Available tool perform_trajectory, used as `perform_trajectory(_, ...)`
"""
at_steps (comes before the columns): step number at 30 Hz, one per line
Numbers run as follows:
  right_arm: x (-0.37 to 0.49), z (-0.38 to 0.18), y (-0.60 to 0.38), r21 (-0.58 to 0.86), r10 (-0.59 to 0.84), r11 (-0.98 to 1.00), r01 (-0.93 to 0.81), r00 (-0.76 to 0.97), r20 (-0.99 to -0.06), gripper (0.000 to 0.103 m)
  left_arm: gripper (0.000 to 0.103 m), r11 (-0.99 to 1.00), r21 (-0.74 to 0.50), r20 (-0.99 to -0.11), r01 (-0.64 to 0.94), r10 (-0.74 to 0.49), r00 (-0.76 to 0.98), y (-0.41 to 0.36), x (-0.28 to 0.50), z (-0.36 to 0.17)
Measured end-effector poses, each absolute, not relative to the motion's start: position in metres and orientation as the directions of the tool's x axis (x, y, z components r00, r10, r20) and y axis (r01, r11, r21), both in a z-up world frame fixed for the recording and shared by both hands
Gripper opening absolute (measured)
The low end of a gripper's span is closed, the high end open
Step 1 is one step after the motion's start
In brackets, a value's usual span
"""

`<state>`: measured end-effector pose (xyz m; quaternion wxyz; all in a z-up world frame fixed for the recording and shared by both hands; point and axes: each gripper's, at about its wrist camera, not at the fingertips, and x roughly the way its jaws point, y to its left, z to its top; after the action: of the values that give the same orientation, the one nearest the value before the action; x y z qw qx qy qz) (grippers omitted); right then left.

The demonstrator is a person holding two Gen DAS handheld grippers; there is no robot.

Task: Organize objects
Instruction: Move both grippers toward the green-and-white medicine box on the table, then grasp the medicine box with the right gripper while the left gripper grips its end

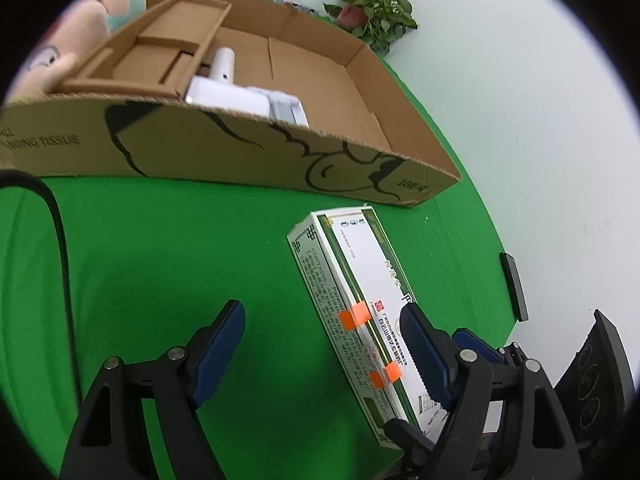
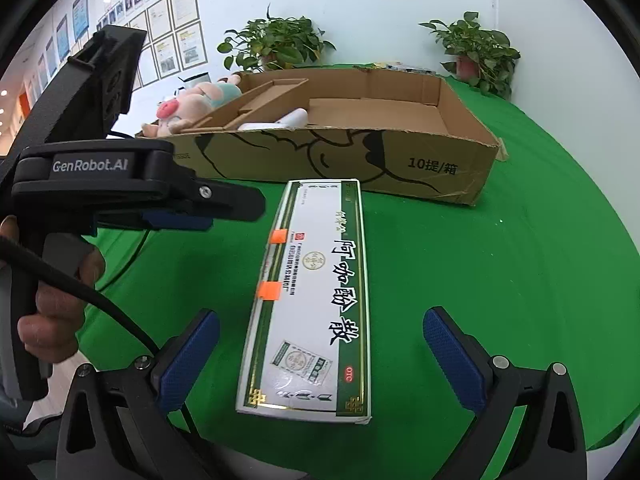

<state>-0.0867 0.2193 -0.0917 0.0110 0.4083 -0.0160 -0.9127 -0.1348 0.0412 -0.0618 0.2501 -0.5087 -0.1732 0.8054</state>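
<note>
Green cloth tabletop (image 2: 500, 280), pale wall behind, two potted plants (image 2: 276, 46) at far edge. Row of framed papers (image 2: 176, 36) on wall, upper left in right wrist view.

Long white-and-green medicine box (image 2: 312, 300) flat on cloth, lengthwise between right gripper (image 2: 320, 344) fingers, near end just ahead of blue pads (image 2: 452, 344). Right fingers spread wide, one either side of box, touching nothing. Two orange tape tabs (image 2: 269, 291) along box's left long edge.

Left gripper (image 1: 324, 340) fingers also wide apart. Same medicine box (image 1: 360, 312) seen under and just inside right-hand pad (image 1: 420, 344); contact with that pad not certain. Left-hand pad (image 1: 220, 344) over bare cloth, well apart from box. Seen from right wrist, left gripper's black body (image 2: 120, 184) marked GenRobot.AI sits left of box, held in person's hand (image 2: 56, 308), black cable (image 2: 80, 292) trailing across it.

Beyond box's far end: shallow open cardboard tray (image 2: 440, 160), black line drawing and printing on near wall. Inside tray, left part: brown cardboard insert (image 1: 160, 52) with compartments, white items (image 1: 228, 92) beside it, exact kind unclear. Right part of tray floor bare cardboard. Pink plush pig (image 2: 188, 108) lying against tray's left end, outside or on rim, cannot tell which.

Dark flat object (image 1: 514, 286) at cloth's right edge in left wrist view, unidentified.
</note>
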Motion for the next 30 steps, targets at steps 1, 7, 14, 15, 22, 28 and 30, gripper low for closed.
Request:
perform_trajectory(1, -0.088, -0.094, 0.219, 0.037, -0.034, -0.999, 0.01, -0.664, -0.747, 0.102, 0.079, -0.813, -0.536, -0.734, -0.227, 0.582, -0.35, 0.044, -0.135, -0.064)
perform_trajectory(7, -0.09, -0.104, 0.205, 0.041, -0.071, -0.997, 0.062, -0.654, -0.753, 0.086, 0.079, -0.803, -0.548, -0.736, -0.234, 0.596, -0.322, 0.052, -0.136, -0.071)
perform_trajectory(14, -0.096, -0.112, 0.202, 0.04, -0.087, -0.995, 0.087, -0.648, -0.756, 0.069, 0.079, -0.798, -0.557, -0.736, -0.231, 0.603, -0.308, 0.054, -0.13, -0.074)
perform_trajectory(15, -0.096, -0.112, 0.204, 0.05, -0.093, -0.995, 0.084, -0.647, -0.756, 0.069, 0.079, -0.802, -0.555, -0.737, -0.22, 0.597, -0.317, 0.055, -0.13, -0.075)
perform_trajectory(22, -0.097, -0.109, 0.224, 0.295, -0.291, -0.95, 0.102, -0.633, -0.718, 0.066, 0.079, -0.797, -0.565, -0.731, -0.211, 0.603, -0.319, 0.054, -0.127, -0.074)
perform_trajectory(28, -0.098, -0.111, 0.225, 0.328, -0.318, -0.939, 0.105, -0.629, -0.71, 0.065, 0.061, -0.785, -0.582, -0.724, -0.214, 0.619, -0.304, 0.056, -0.125, -0.075)
perform_trajectory(30, -0.098, -0.111, 0.222, 0.312, -0.312, -0.943, 0.115, -0.627, -0.713, 0.065, 0.06, -0.783, -0.58, -0.722, -0.223, 0.622, -0.303, 0.062, -0.125, -0.076)
